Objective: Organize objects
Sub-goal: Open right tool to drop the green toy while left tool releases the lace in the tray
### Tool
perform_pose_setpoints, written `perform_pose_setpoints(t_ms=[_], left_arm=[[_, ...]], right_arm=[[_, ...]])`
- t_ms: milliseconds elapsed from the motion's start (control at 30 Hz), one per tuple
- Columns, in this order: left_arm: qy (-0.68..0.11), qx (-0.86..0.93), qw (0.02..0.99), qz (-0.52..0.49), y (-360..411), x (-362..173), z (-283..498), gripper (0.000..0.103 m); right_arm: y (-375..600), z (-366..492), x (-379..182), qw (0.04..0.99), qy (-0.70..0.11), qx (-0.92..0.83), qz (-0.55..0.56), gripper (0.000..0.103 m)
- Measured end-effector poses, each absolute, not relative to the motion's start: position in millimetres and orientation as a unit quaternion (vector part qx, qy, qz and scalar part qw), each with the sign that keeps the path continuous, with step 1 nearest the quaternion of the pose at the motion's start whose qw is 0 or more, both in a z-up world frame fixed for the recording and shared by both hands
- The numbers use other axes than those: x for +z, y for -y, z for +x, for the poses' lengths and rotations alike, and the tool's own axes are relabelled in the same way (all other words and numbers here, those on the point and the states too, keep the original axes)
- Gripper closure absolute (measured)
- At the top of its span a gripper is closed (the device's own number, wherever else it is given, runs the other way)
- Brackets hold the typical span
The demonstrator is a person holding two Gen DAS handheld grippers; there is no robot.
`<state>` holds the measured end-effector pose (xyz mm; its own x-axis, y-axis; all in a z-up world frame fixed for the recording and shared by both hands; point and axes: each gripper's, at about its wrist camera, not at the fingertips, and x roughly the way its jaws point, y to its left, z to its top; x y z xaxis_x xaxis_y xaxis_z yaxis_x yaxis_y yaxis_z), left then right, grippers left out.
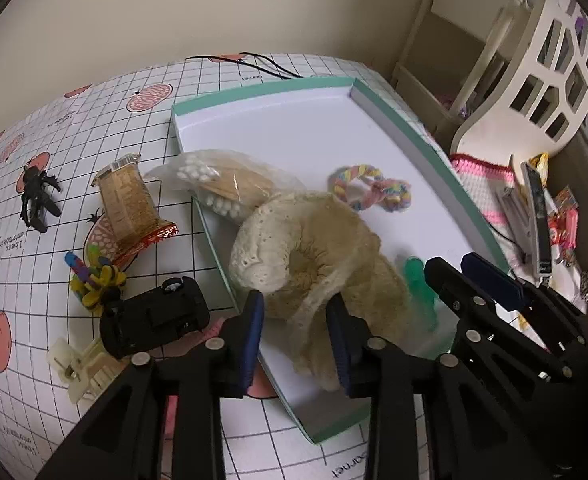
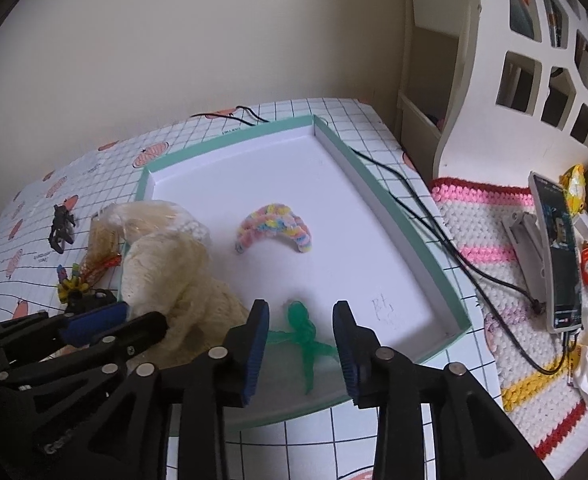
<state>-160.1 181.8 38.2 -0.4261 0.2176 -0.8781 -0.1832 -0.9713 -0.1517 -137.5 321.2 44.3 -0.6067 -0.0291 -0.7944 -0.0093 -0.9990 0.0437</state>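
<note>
Left tool (image 1: 296,334), jaws apart, straddles the cream crocheted cloth (image 1: 314,248) draped over the 9 o'clock rim of the tray (image 1: 398,120). Right tool (image 2: 300,344), also apart, brackets the green pipe-cleaner figure (image 2: 304,334) at the tray's 6 o'clock. Close low on bunched fabric; lift clear of the rim.

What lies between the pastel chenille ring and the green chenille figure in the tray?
Nothing: bare white tray floor separates the ring from the figure, clearest in the right wrist view.
</note>
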Motion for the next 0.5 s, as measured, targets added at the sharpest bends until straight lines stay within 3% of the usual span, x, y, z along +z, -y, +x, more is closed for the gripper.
perform_pose_setpoints(t_ms=[300,367,500], left_arm=[[0.055,0.860,0.090,-0.499,-158.9,62.0,-151.1,0.059],[0.061,0.865,0.077,-0.493,-150.2,66.3,-147.5,0.051],[0.081,0.870,0.045,-0.484,-128.5,74.4,-142.4,0.045]], right_arm=[[-321.1,-129.7,57.7,-0.006,0.033,-0.901,0.433,0.065],[-319.2,-128.5,59.4,-0.004,0.036,-0.901,0.432,0.057],[-311.3,-125.8,61.5,-0.003,0.031,-0.901,0.432,0.051]])
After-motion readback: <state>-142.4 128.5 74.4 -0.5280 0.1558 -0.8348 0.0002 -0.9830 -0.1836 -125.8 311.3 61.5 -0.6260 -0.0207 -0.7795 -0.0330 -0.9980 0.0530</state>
